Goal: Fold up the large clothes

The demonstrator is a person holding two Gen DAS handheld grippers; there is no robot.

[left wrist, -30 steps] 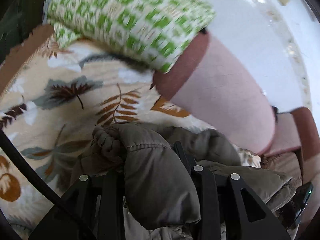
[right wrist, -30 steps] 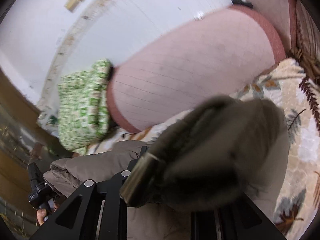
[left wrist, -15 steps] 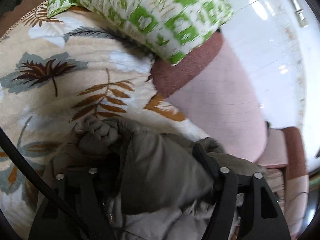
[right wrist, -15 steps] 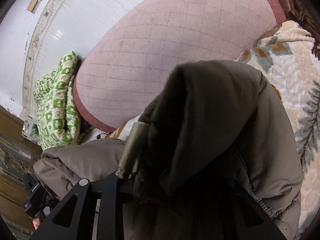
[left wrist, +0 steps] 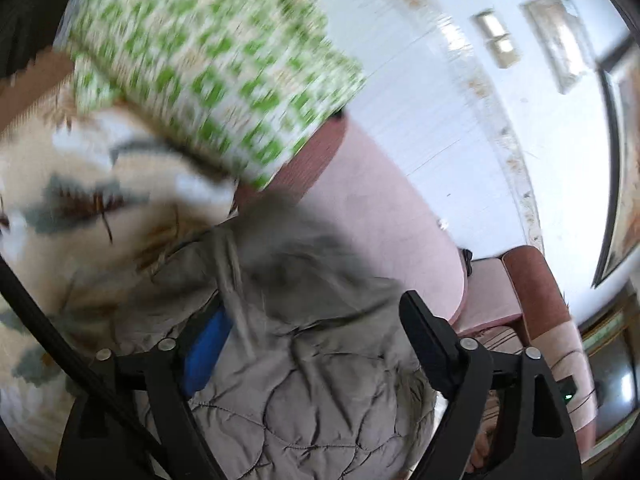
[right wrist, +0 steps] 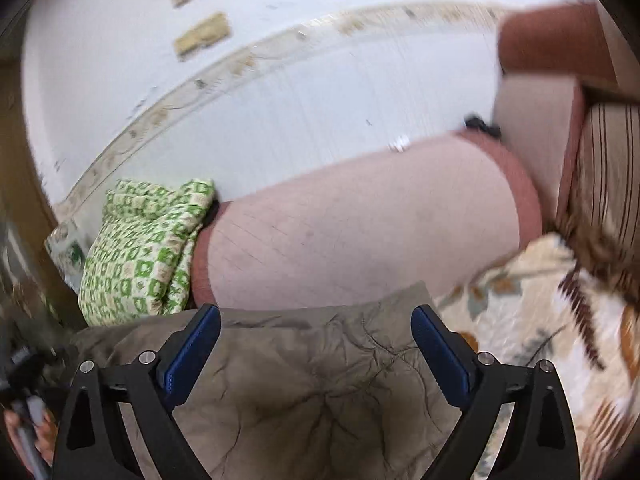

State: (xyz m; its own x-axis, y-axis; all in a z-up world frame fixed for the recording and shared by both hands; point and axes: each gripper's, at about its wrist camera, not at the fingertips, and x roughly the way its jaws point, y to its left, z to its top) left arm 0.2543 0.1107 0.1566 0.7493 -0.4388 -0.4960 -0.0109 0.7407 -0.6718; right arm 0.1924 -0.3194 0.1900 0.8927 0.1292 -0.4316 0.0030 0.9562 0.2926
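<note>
A grey-brown quilted jacket (left wrist: 304, 392) lies bunched on the leaf-patterned blanket (left wrist: 60, 184). In the left wrist view its folds sit below and between the spread fingers of my left gripper (left wrist: 312, 320), whose jaws are opening; the pads do not press on the cloth. The right wrist view shows the same jacket (right wrist: 320, 392) lying flat under my right gripper (right wrist: 316, 324). Its blue pads (right wrist: 440, 352) stand wide apart, still opening, with nothing pinched between them.
A green-and-white checked pillow (left wrist: 208, 64) lies on the blanket beside a pink bolster cushion (right wrist: 360, 232) against the white wall. A brown-and-pink sofa arm (left wrist: 536, 292) is at the right. In the right wrist view, a hand (right wrist: 24, 436) shows at the lower left.
Both grippers have let go of the jacket and spread wide. Each has lifted and tilted up, so more wall shows. The sleeve that hung from the right gripper now lies flat.
</note>
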